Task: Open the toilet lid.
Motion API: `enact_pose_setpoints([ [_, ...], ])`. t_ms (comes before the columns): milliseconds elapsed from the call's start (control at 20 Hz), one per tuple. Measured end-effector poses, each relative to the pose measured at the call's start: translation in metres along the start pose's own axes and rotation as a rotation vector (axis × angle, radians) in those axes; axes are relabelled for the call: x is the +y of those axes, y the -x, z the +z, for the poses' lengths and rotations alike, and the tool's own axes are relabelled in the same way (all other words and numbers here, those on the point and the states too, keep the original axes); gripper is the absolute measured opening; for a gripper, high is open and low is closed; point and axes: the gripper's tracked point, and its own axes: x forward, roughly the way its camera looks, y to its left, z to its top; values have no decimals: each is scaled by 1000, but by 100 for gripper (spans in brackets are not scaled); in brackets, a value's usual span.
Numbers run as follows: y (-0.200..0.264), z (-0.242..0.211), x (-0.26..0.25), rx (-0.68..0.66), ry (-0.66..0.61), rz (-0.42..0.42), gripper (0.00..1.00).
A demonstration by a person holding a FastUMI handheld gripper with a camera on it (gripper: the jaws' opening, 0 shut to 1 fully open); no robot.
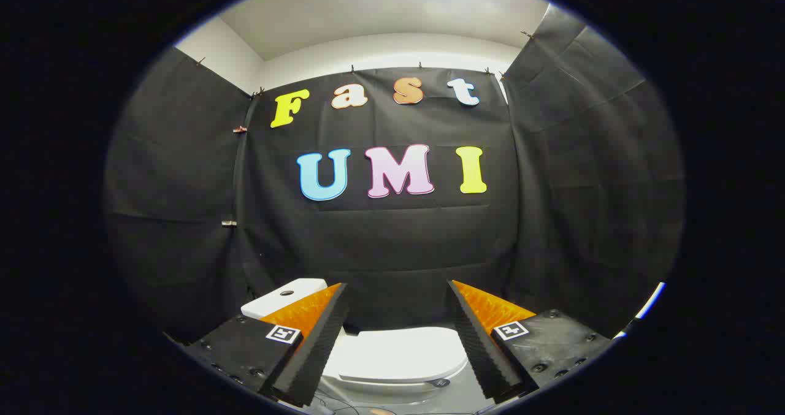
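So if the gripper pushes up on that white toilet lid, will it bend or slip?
The toilet lid looks like smooth, glossy hard plastic, so it probably stays stiff and could be slippery. It lies flat and shut on the bowl, so it would likely swing up toward the tank rather than slide. The gripper is open, touching nothing.

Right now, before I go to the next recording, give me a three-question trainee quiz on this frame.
1. True or false: the toilet lid is already raised.
2. The gripper fingers are: A) shut on the lid, B) open with the lid showing between them, C) shut on nothing.
3. Fill in: the white tank stands against the booth's black ____.

Key: 1 false, the lid lies flat and closed. 2 B. 3 cloth wall.
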Motion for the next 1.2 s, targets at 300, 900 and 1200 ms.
enact_pose_setpoints([
  [300,-1,-8,-2,19,11,-15,99],
  [900,0,-11,-5,31,-3,-15,99],
  [1200,-2,-14,-10,40,-14,-21,99],
])
